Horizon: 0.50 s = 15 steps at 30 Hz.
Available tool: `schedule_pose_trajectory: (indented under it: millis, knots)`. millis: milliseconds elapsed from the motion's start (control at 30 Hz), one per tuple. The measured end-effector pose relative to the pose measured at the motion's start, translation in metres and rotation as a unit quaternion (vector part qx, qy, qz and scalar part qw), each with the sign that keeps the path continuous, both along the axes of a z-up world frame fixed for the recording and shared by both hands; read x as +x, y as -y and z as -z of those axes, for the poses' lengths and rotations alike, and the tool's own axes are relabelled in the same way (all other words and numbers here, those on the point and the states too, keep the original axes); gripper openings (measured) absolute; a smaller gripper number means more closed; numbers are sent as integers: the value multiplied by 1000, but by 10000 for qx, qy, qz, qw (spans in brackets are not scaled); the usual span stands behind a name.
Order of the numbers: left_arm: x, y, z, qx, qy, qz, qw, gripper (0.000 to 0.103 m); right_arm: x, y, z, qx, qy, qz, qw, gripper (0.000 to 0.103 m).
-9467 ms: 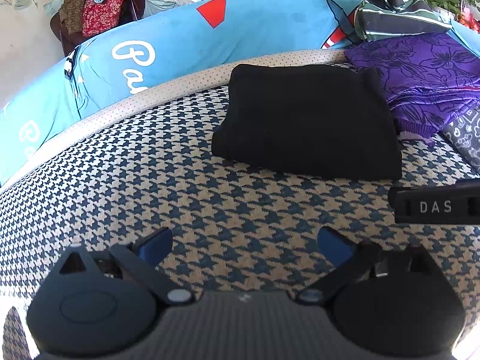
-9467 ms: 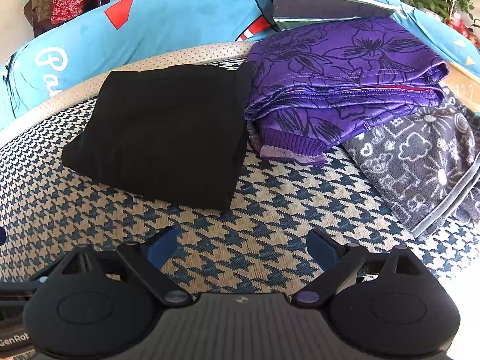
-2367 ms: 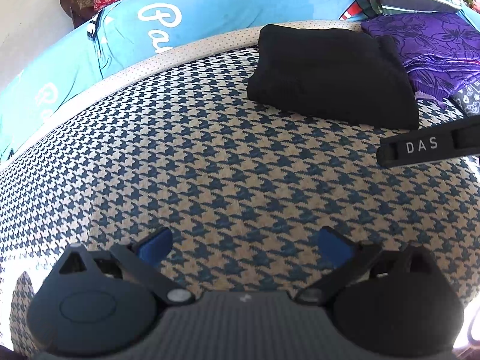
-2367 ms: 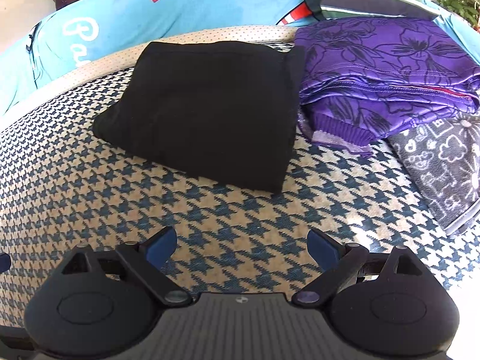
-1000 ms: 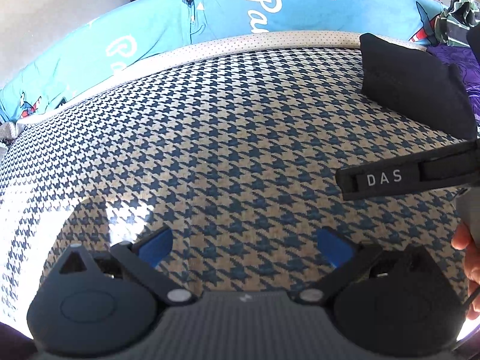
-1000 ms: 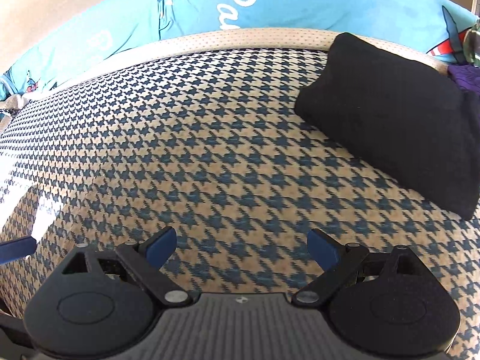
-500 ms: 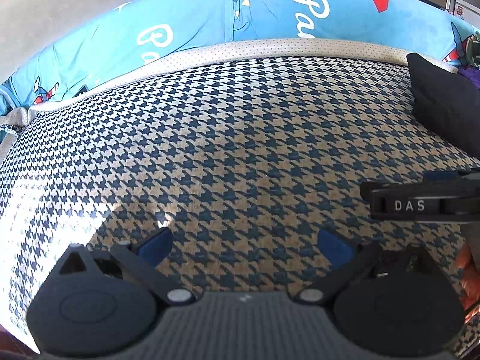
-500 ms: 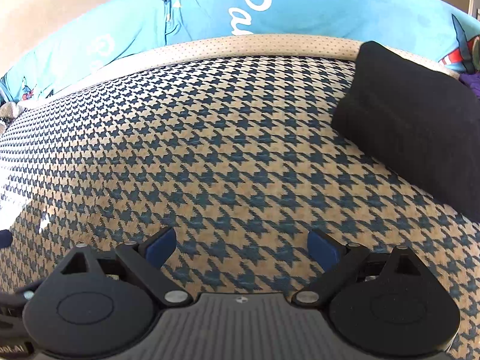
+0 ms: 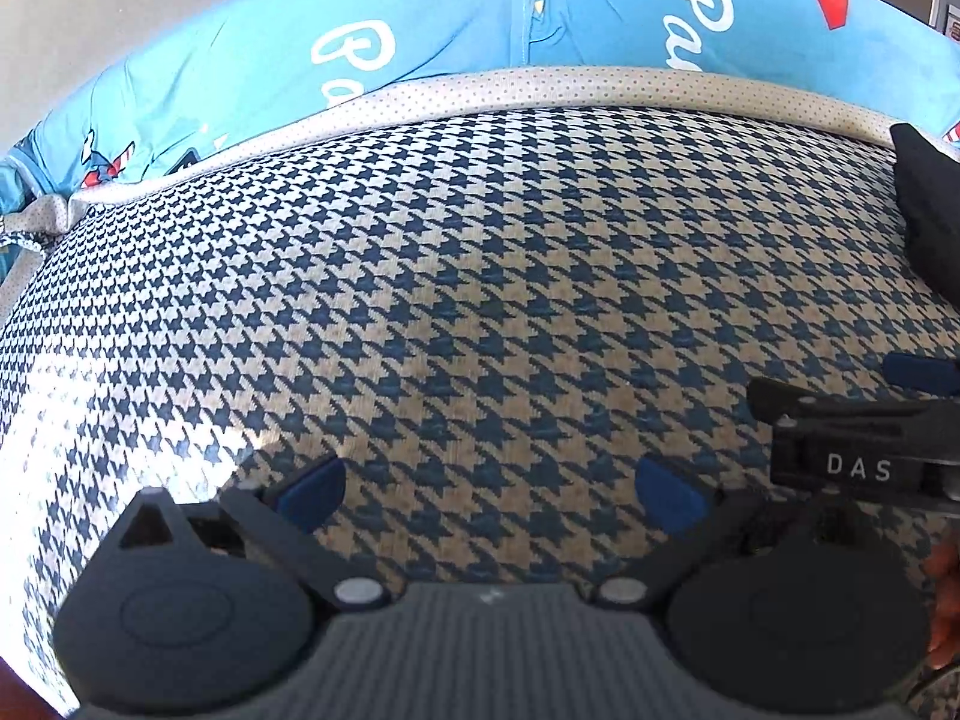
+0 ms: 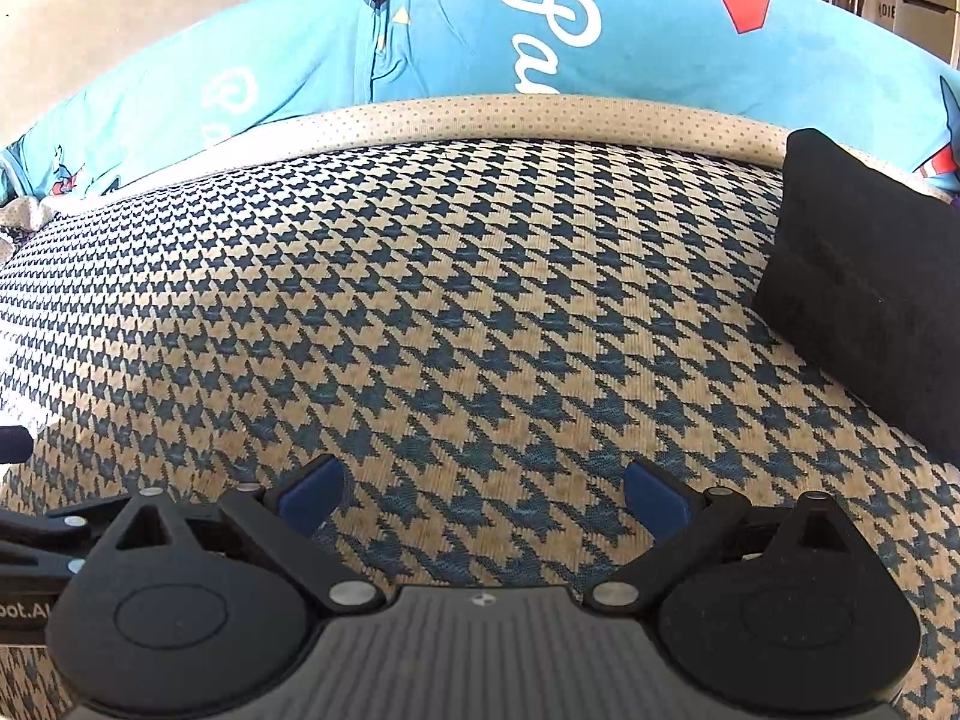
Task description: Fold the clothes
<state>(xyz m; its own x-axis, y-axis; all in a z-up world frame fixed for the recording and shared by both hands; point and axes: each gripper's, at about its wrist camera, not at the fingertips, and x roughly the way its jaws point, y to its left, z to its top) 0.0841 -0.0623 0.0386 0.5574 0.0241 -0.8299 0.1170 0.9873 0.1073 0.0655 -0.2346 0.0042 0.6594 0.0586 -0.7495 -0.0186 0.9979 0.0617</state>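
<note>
Two hand-held grippers hover side by side over a bed covered in blue-and-beige houndstooth fabric (image 9: 480,276). The left gripper (image 9: 489,489) has its blue-tipped fingers (image 9: 312,492) spread wide and released, gripping nothing. The right gripper (image 10: 480,489) is likewise released and empty over bare cloth. In the left wrist view, the right gripper enters at 3 o'clock, its black side lettered "DAS", most of its body cut off by the frame. A sliver of a person's hand (image 9: 945,600) shows at 4 o'clock, too cropped to make out further. Farther off at 2 o'clock in the right wrist view lies the folded black garment (image 10: 864,276), well apart from both grippers and cut off by the frame edge; only its corner shows in the left wrist view. Behind it run a dotted beige border (image 10: 540,117) and a bright blue printed cloth with white script (image 10: 540,30), the lettering only partly legible.
</note>
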Motion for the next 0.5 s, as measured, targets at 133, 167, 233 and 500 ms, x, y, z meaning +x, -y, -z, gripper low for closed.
schedule_pose_trajectory:
  millis: [133, 167, 233, 500]
  knots:
    - [5, -17, 1, -269, -49, -241, 9993, 103, -2, -11, 4, -112, 206, -92, 9997, 103]
    - [5, -19, 1, -261, -39, -281, 9993, 103, -3, -13, 6, -167, 260, -128, 9994, 103]
    - [7, -25, 2, -249, -28, -359, 9990, 103, -4, -18, 9, -278, 369, -200, 9987, 103]
    - [16, -32, 9, -349, -178, -400, 9984, 103, -14, -38, 19, -572, 787, -403, 9944, 103]
